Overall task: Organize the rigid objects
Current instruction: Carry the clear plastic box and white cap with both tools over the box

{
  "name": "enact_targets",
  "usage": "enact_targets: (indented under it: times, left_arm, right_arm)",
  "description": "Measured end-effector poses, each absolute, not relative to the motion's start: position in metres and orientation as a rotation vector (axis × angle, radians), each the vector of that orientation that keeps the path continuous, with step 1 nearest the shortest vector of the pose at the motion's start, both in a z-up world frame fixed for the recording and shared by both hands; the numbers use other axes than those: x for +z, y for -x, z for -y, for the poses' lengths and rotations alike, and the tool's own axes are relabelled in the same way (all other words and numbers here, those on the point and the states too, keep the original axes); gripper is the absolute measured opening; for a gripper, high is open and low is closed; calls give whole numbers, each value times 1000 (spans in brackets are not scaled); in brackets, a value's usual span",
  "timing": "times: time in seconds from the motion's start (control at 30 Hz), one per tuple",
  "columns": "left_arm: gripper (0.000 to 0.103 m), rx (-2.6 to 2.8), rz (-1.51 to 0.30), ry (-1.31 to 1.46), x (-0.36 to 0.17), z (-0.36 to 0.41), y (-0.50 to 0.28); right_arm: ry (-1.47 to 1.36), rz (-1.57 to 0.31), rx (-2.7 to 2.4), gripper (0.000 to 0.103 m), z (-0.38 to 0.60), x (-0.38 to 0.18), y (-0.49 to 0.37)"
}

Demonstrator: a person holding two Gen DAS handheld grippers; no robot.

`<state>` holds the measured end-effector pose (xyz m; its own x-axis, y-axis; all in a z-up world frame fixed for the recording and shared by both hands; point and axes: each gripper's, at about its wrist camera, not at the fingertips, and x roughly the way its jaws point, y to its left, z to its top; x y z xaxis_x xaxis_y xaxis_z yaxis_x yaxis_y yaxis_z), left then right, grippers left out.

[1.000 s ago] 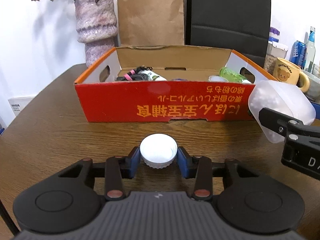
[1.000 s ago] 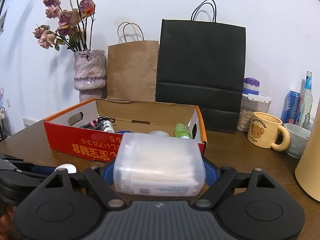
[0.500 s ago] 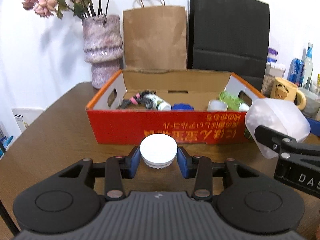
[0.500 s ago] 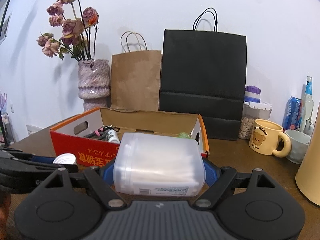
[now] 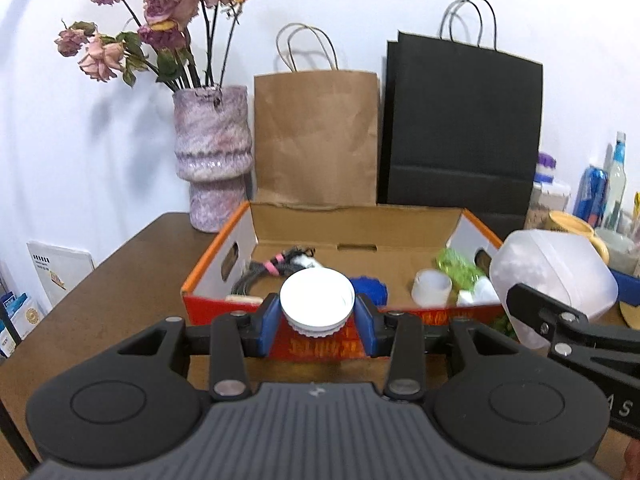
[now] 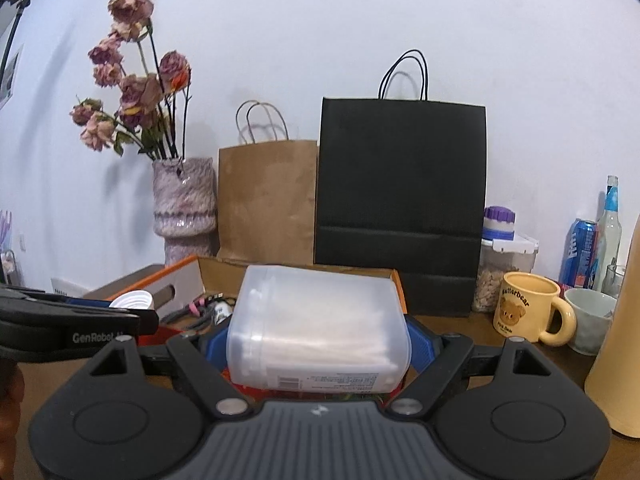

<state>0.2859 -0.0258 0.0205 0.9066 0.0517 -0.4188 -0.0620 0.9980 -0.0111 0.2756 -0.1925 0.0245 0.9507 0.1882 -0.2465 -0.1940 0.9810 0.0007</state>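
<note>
Left gripper (image 5: 317,320): blue-padded fingers (image 5: 267,325) clamp a white cap (image 5: 317,305), round, flat-topped, with a ribbed rim, held above the near wall of the box.
Box (image 5: 424,314): open red and orange cardboard on the brown tabletop (image 5: 120,292); inside lie black cables with a pink tie, a blue ribbed lid, a small white cup and a green wrapped item.
Right gripper (image 6: 318,350): fingers spread wide around a translucent plastic container (image 6: 320,320), boxy with rounded corners, white contents, barcode label on its near face, held just above the box's right end.
</note>
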Motion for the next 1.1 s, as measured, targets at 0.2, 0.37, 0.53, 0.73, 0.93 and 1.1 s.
enact_targets:
  times: [0.2,0.37,0.53,0.73,0.93,1.1]
  left_arm:
    - [41,78,-404,44,29,20,-301]
    - [41,92,-394,63,33,13,-316]
    - [41,104,-382,68,36,9,-334]
    - [41,114,-379,68,36,7,-357]
    - [41,127,-379,62,35,2,-381]
    - [41,135,-387,53,32,-1,-396]
  right_arm:
    - [17,-235,189,83,187,29,-288]
    - [6,-228,178,83,183,31,-303]
    - [-3,-231,172,83,178,31,-321]
    - [-4,-233,167,83,171,30,-344]
    - [-4,-236,166,83,164,27,-369]
    - [-1,-253,171,83,156,24,-387]
